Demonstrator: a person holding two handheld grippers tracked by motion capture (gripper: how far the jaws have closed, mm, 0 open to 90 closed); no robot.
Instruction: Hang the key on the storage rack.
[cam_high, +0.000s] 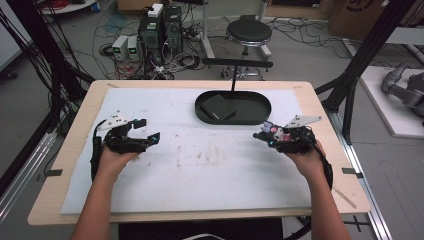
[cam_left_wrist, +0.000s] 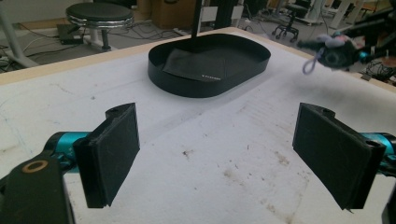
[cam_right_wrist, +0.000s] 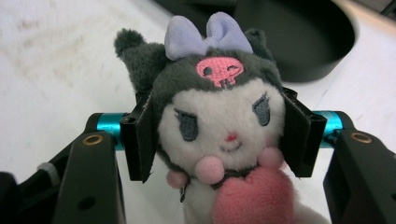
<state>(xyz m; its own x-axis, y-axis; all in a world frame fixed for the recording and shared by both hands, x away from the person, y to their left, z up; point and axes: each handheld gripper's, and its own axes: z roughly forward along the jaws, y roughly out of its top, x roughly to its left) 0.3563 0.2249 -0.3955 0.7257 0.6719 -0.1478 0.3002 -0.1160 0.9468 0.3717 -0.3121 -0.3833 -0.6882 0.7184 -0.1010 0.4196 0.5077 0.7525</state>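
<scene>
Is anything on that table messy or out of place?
Nothing spilled or broken. The white mat has brownish stains near its middle. The plush toy is squeezed at the head between the right tongs, above the table rather than in the black tray.

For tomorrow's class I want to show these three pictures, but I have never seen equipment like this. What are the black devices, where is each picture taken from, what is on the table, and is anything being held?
There is no robot here: a person sits at a table holding a hand-operated, two-jaw gripper in each hand. The high view looks down from above the person's side. In it, the left gripper is at the left and the right gripper at the right. The other two pictures come from small cameras riding on the grippers, looking along their black jaws. A white mat covers the wooden table, and at its far side sits a black oval tray with a dark folded cloth inside. The left gripper's jaws stand wide open over the mat with nothing between them. The right gripper is closed on a small plush toy, grey and white with a lilac bow.
</scene>
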